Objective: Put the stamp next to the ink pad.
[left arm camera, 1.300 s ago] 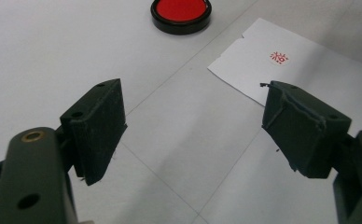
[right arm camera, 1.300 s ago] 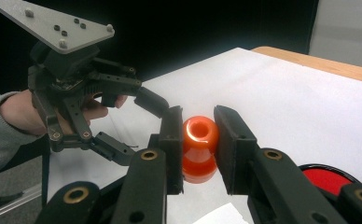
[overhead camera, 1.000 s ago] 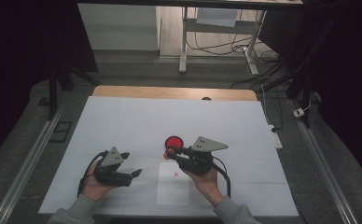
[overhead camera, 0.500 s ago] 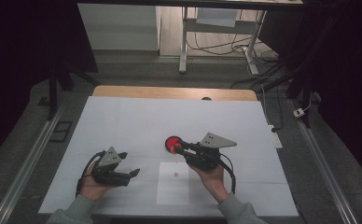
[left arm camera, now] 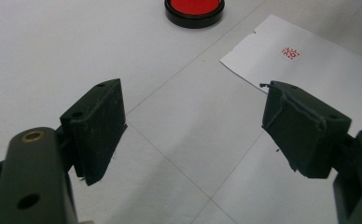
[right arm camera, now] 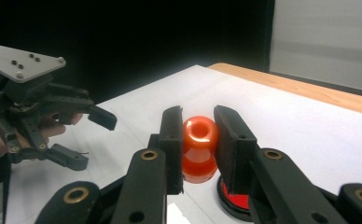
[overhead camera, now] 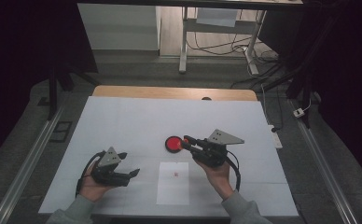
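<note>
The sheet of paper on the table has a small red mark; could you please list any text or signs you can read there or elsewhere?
Red stamp mark on the sheet of paper: too small and blurred to read.
No other words, labels or numbers are legible.

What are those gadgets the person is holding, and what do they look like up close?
Each hand carries a black two-jaw gripper: the left gripper and the right gripper. Both have blocky matte black pads, linked arms with brass-coloured pivot rings, and a grey three-cornered plate with small holes on top. A black cable trails from each. The sleeves are grey.
</note>
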A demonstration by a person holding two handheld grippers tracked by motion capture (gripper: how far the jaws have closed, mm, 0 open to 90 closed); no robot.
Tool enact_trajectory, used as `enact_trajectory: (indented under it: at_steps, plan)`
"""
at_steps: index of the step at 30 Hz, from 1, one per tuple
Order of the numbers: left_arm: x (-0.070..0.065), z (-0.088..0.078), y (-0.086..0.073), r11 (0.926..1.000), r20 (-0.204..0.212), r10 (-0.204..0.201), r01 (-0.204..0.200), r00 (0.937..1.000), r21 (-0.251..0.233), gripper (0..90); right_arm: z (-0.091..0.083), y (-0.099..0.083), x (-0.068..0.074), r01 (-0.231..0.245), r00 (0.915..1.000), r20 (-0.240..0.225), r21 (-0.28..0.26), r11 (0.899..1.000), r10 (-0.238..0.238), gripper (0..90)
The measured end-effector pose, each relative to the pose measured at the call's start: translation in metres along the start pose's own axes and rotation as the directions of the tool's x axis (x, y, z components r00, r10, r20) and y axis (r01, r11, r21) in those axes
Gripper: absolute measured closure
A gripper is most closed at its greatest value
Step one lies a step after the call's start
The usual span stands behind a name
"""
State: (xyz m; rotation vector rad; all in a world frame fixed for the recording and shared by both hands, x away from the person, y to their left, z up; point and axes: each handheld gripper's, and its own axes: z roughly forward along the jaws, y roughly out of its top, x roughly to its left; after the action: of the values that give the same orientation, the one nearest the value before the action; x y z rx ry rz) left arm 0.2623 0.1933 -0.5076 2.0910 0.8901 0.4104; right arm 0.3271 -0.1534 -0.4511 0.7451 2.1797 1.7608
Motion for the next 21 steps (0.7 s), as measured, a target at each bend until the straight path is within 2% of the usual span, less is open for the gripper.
enact_trajectory:
  at_steps: [21]
  plan:
    - [0.0,-0.002,-0.002,1.0,-0.001,-0.002,0.002,1.0,0.0,21.4,-0.012,0.001,-0.025,-0.016,0.9962,0.085,-0.005,1.0,0.016,72.6]
